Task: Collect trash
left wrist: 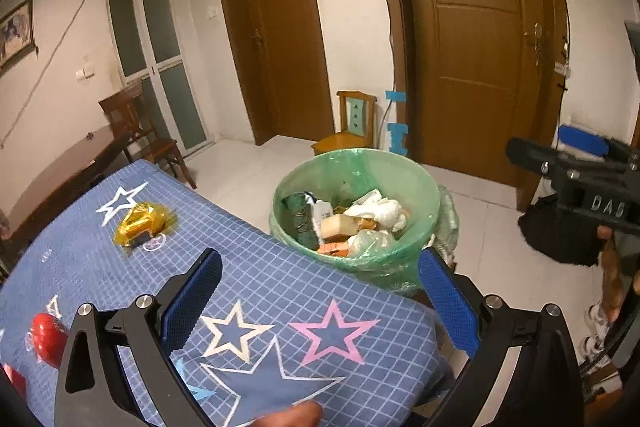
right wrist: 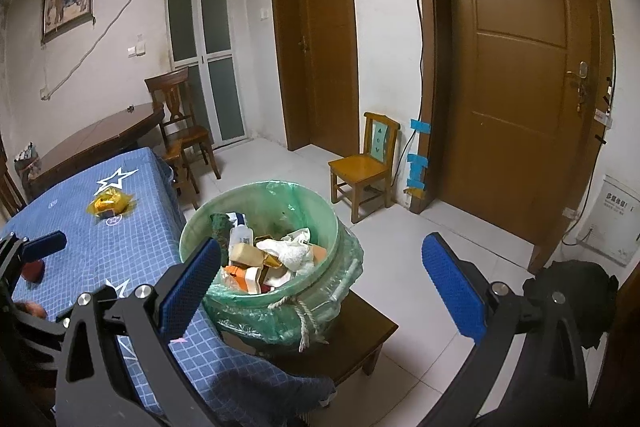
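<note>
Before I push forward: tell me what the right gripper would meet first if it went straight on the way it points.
Probably the trash bin. The right gripper, jaws open and empty, points over the bin's far rim toward the tiled floor. Depth is unclear, so it might pass just above the rim.

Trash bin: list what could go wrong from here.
1. The trash bin is already heaped, so another piece may roll off the pile.
2. It stands on a low stool beside the table; a bump from either open claw could tip it.
3. The gold wrapper is crinkly and may slip when pinched.
</note>
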Tool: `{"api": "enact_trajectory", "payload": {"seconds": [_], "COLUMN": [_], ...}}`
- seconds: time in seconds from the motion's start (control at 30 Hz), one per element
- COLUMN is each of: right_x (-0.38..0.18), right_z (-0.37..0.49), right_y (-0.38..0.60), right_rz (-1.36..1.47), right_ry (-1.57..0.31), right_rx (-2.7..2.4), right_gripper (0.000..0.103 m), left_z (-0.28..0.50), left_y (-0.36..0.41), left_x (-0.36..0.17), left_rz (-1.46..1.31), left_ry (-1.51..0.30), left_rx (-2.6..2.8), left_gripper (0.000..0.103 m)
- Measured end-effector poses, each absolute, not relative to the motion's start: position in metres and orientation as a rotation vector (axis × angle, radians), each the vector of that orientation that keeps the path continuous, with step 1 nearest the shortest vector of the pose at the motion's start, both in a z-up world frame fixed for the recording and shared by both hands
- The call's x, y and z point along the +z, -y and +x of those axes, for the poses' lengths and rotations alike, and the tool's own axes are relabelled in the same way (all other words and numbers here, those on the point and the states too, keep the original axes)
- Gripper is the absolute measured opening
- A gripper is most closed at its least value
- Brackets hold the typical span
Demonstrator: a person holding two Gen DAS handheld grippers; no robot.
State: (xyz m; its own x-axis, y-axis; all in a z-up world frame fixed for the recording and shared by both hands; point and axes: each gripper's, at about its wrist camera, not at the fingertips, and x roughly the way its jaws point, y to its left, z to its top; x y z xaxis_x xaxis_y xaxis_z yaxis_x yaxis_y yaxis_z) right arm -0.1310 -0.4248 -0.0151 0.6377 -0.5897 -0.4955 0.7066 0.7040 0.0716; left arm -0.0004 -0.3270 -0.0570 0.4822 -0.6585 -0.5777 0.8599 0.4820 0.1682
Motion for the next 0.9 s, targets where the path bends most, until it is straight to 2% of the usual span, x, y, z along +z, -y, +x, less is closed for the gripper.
{"api": "enact_trajectory", "payload": {"seconds": [0.9], "right_x": [-0.017], "right_z": [-0.123], "right_y": [0.417], "right_rz": [0.234], "right_ry": [-0.470], "right_rx": [-0.733], "right_gripper": [0.097], "left_z": [-0.005], "left_y": [0.317], "left_x": [-0.057], "left_rz": [0.413], "left_ry": [-0.421], "left_rx": [-0.988], "left_gripper": [0.098]}}
